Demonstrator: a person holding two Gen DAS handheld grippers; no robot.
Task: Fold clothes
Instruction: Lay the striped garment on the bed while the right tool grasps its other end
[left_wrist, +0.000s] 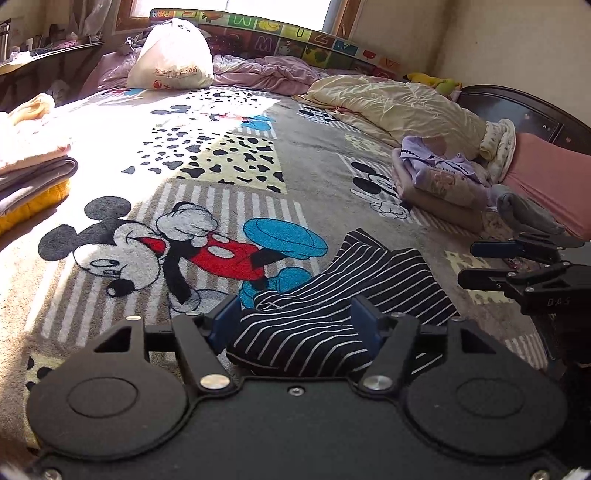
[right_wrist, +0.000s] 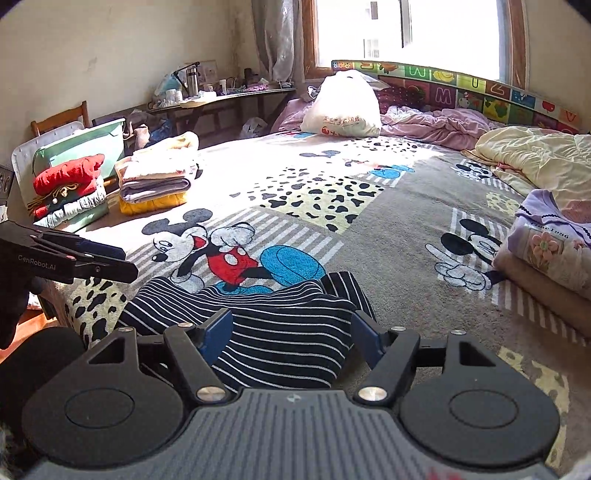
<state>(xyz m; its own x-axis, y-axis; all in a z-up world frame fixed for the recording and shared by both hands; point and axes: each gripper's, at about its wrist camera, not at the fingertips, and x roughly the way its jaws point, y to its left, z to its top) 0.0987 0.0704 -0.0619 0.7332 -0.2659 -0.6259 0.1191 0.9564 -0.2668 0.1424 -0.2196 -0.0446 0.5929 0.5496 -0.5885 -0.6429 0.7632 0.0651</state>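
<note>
Indoors, both grippers' jaws stand apart over a striped garment (left_wrist: 332, 295) on a cartoon blanket (right_wrist: 332, 192).

Cartoon-mouse blanket (right_wrist: 332, 229); white bag (right_wrist: 341, 107); alphabet mat (right_wrist: 461, 92)

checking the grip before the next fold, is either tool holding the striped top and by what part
Neither grips it. The striped top lies bunched on the blanket between the spread fingers of the left tool and right tool.
</note>
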